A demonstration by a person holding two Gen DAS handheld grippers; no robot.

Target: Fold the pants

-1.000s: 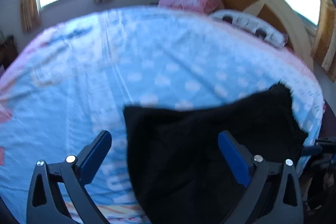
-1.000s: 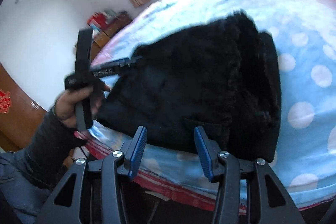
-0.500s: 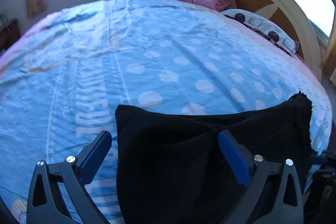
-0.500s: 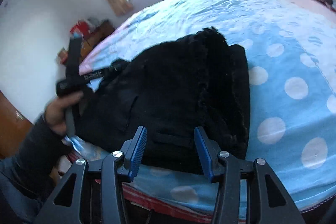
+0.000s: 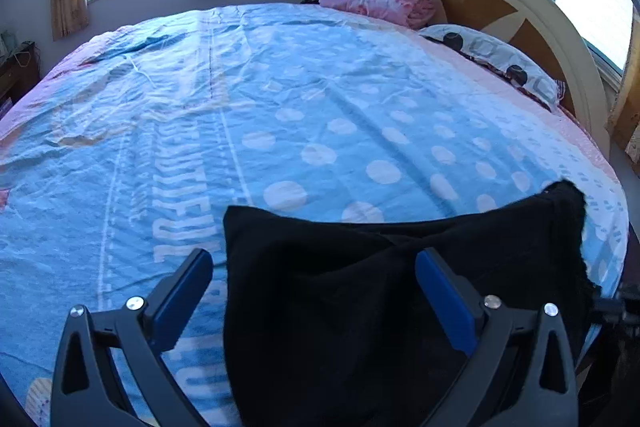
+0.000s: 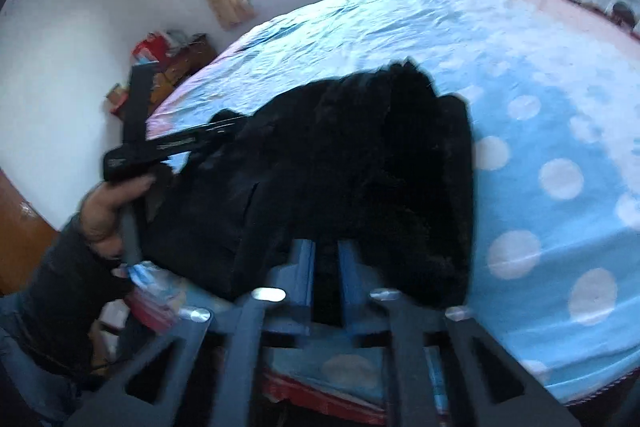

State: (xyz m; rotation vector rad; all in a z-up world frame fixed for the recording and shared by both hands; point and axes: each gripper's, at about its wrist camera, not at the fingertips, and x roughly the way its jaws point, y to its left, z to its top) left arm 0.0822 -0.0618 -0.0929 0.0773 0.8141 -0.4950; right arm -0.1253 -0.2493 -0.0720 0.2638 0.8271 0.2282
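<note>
Now narrowed from a half-open spread: right gripper (image 6: pixel 324 267) pinching black pants (image 6: pixel 360 167) at the near edge of the blue dotted bed (image 6: pixel 560 75). Left gripper (image 5: pixel 314 281) unchanged, wide open, holding nothing, straddling the cloth's corner.

The pants (image 5: pixel 360 287) are black, of a thick, fuzzy-looking fabric, and lie folded into a compact, layered bundle near the foot edge of the bed, on its blue polka-dot sheet. In the right wrist view the bundle (image 6: pixel 340 167) shows several stacked folds, with a flatter panel on its left side and a ragged, fluffy edge toward the middle of the bed. One corner sticks up slightly at the far right in the left wrist view.
</note>
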